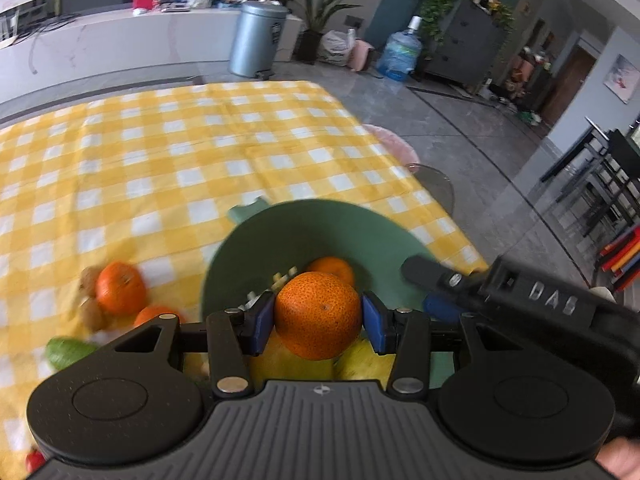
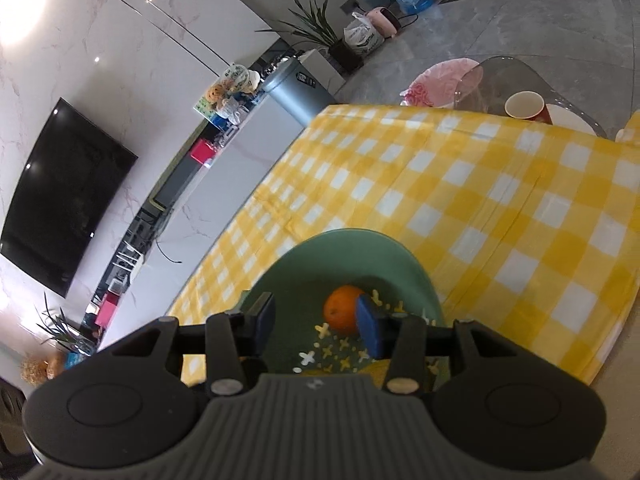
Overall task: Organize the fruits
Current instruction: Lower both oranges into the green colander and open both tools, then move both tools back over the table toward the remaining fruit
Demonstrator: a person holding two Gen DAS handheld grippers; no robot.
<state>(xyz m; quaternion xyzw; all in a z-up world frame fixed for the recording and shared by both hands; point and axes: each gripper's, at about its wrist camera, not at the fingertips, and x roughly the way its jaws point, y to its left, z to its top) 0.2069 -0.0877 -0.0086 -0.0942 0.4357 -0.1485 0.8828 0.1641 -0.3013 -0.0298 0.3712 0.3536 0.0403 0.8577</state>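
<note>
My left gripper holds an orange tight between its pads, just over the green bowl. My right gripper is parted and empty above it. Next I should lower and release the orange gently.

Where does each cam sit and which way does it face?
Left wrist: on the left tool, looking forward and down over the bowl; its pads clamp an orange; the right tool's body and a bit of hand show at the right.
Right wrist: on the right tool, tilted, looking down into the bowl; pads apart, nothing between them.
Shared: bowl, an orange lying inside it, checked cloth, bin, water jug.
</note>
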